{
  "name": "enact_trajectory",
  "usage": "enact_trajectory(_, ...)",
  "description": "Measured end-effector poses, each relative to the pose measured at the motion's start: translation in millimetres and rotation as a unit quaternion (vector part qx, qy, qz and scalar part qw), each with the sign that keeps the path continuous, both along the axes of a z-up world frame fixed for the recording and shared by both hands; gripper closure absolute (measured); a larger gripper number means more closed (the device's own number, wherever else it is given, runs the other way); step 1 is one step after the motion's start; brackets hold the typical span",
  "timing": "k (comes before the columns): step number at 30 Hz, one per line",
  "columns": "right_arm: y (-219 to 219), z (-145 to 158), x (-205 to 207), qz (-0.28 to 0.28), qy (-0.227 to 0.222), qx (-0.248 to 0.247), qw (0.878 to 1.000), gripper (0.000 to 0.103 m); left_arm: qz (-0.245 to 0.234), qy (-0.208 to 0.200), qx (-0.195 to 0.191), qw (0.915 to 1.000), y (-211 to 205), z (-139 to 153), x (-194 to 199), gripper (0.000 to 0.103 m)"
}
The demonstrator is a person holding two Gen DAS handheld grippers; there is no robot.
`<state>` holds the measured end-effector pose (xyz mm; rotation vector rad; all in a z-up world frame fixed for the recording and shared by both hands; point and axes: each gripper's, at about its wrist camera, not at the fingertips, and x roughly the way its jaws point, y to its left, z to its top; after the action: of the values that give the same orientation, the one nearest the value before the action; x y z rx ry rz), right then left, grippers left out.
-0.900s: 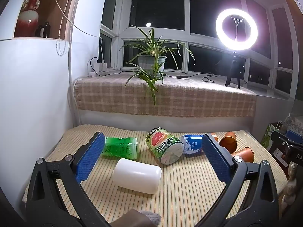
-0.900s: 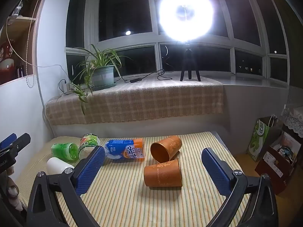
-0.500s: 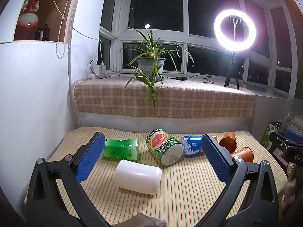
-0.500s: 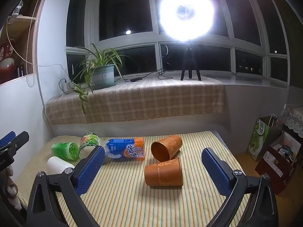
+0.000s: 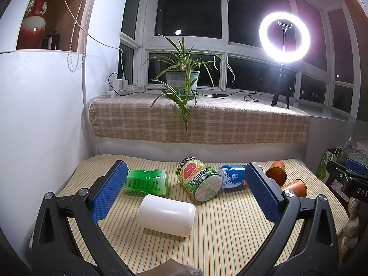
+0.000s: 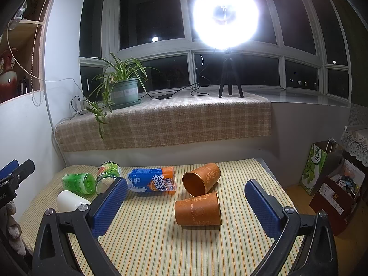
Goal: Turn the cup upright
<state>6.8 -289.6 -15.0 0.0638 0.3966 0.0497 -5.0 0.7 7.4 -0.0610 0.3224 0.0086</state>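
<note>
Bench [image 6: 161, 241] covered in a yellow striped cloth, lower half of both frames. Behind it a sill with a plaid cover [image 6: 184, 119], a potted plant [image 6: 124, 89], a lit ring light on tripod [image 6: 226, 16], and dark windows across the top. White wall on the left; a shelf niche with a red vase [image 5: 34, 23] at upper left of the left wrist view.

Right wrist view: two orange cups on their sides at centre. The near cup [image 6: 199, 209] lies with its rim to the right; the far cup [image 6: 202, 179] lies just behind it with its mouth facing the lens. Whether they touch is not clear. Left of them are a blue-orange pouch [image 6: 153, 180], a grapefruit can [image 6: 108, 174], a green bottle [image 6: 79, 182] and a white cylinder [image 6: 71, 201], all lying down. Paper bags [image 6: 322, 168] at right edge.

Left wrist view shows the white cylinder large at centre and the can label clearly; the cups are small at right, partly hidden behind the blue pad.

Right tongs [image 6: 184, 209] spread wide, holding nothing, above the bench with the near cup between the pads in frame. Left tongs [image 5: 184, 196] also spread wide, empty.
</note>
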Motion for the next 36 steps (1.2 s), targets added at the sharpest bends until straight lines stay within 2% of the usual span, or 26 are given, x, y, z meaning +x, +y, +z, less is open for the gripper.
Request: enact_trajectory(36, -0.3, -0.6, 3.9, -0.001, 0.003, 0.003, 1.0, 0.0, 0.0, 0.0, 0.003, 1.0, -1.9, -3.1, -1.9, 0.0)
